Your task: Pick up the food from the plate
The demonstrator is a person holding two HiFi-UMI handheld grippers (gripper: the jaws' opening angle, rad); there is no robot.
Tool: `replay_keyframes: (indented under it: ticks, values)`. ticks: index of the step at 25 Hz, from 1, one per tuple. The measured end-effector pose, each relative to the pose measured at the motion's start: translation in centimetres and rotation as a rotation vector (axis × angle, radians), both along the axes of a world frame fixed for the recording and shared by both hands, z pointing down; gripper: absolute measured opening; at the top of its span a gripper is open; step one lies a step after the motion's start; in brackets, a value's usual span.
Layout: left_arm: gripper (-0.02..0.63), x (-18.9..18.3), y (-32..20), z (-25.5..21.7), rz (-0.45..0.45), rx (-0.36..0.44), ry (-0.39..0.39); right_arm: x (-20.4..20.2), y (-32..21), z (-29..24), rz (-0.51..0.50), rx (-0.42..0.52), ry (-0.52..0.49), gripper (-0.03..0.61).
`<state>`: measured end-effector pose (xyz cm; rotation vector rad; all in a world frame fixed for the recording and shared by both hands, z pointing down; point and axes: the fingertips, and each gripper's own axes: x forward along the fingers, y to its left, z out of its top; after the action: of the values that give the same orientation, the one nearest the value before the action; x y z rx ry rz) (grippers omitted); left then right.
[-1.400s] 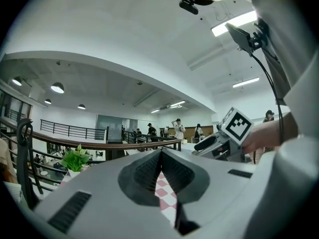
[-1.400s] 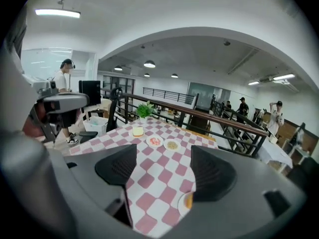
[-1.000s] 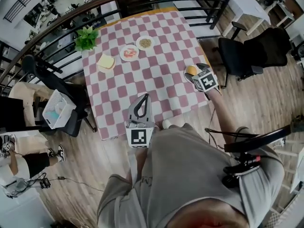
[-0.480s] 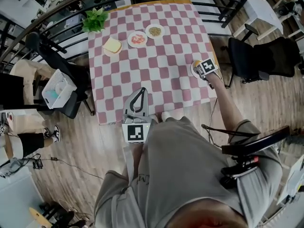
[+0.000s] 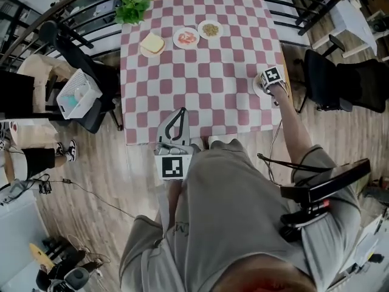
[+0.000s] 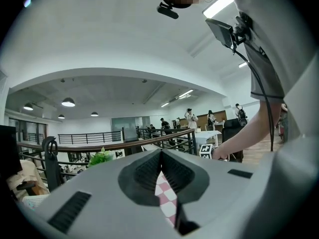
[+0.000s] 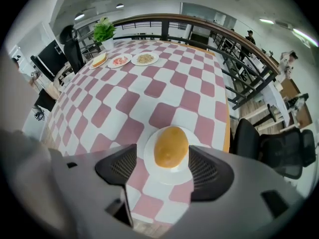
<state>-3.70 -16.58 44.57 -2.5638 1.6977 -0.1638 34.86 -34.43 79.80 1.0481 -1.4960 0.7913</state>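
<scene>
Now the bread roll [image 7: 171,147] lies lower-centre on its plate [image 7: 174,176], squarely between the right gripper's [image 7: 163,151] wide, empty jaws, long axis up-frame. The left gripper's [image 6: 160,180] jaws are pressed together, empty.

Head view: the right gripper [image 5: 271,79] covers most of the white plate [image 5: 256,88] (all its food [image 7: 171,147] included); items on three plates [image 5: 186,38] beyond it are unidentifiably small.

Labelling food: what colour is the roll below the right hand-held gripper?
Golden-orange roll, best in the right gripper view.
</scene>
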Motion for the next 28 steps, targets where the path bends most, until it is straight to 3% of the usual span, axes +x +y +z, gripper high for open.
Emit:
replay_keyframes:
  ticks: [7,14,18,20,23,28]
  values:
    - [0.008,-0.6,0.2,-0.3,-0.074,-0.023,0.002,2.2,-1.7,3.8,0.060,-0.055,-0.008,0.328]
    - [0.008,-0.4,-0.1,-0.2,-0.094,-0.039,-0.051,1.7,-3.1,6.9,0.133,-0.102,-0.097,0.333]
    - [0.008,-0.3,-0.5,0.1,-0.104,-0.050,-0.049,1.0,-4.6,6.9,0.107,-0.095,-0.120,0.333]
    - [0.008,-0.4,-0.6,0.6,-0.104,-0.066,-0.056,0.3,-4.2,7.8,0.100,-0.155,-0.131,0.337]
    - [0.008,0.2,-1.0,0.1,-0.074,-0.028,-0.102,0.5,-2.5,9.9,0.094,-0.238,-0.103,0.342]
    - [0.008,-0.5,-1.2,0.8,-0.109,-0.063,-0.045,0.3,-2.8,9.7,0.086,-0.225,-0.132,0.336]
